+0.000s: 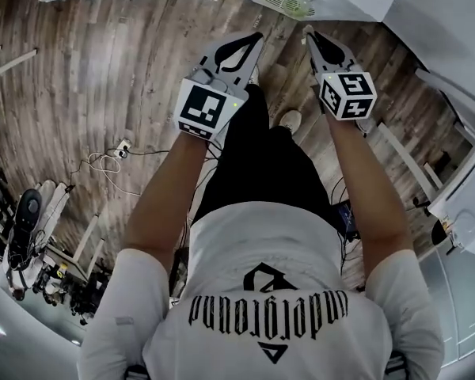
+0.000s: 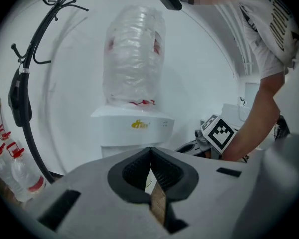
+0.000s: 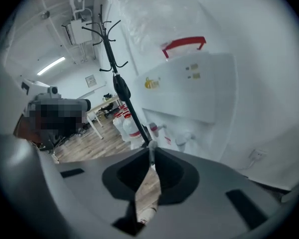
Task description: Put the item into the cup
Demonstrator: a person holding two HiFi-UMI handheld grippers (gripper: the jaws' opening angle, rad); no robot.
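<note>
head view has both tools held out side by side over the wooden floor point(image 1: 103, 70). left gripper point(image 1: 258, 36) has its tips pressed together on nothing. right gripper point(image 1: 309, 32) seems closed at the tips too, and empty. a water dispenser point(image 2: 134, 126) stands beyond them. where the item or cup lies, i cannot tell.

"underground", upside down, on white T-shirt point(image 1: 263, 287)

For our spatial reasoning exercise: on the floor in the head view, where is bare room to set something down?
Bare wooden floor lies open from the left gripper out to the loose cables. Crowded: stands and gear at lower left, white furniture at right.
</note>
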